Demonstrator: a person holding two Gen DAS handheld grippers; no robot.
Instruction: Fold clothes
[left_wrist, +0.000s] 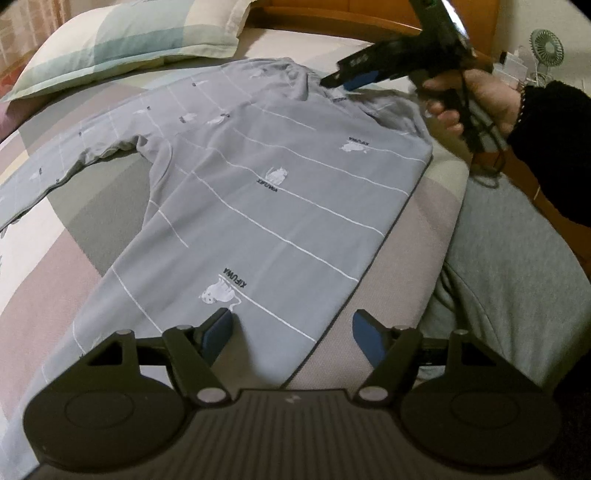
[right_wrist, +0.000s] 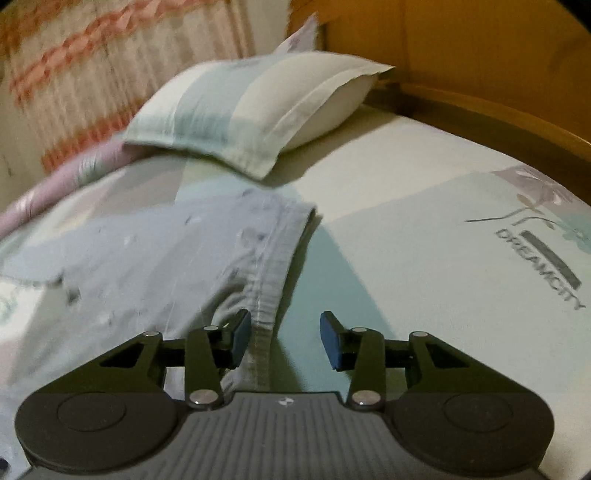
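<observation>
— What's nearest?

— My left gripper (left_wrist: 291, 332), jaws apart over the hem of the grey top (left_wrist: 266, 192), which lies flat on the bed (left_wrist: 55, 258).

— And the right gripper (right_wrist: 284, 339)?

— Parted beside the collar, gripping nothing.

— How will it handle?

— Soft, light, floppy, I'd judge; take hem and shoulder. The far sleeve is cut off, and the right view is blurred.

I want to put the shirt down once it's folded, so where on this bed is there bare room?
The widest bare sheet lies right of the grey shirt, running from the pillow to the wooden headboard. A smaller patch sits between the shirt body and its spread sleeve. The shirt and pillow crowd the middle and far left.
</observation>
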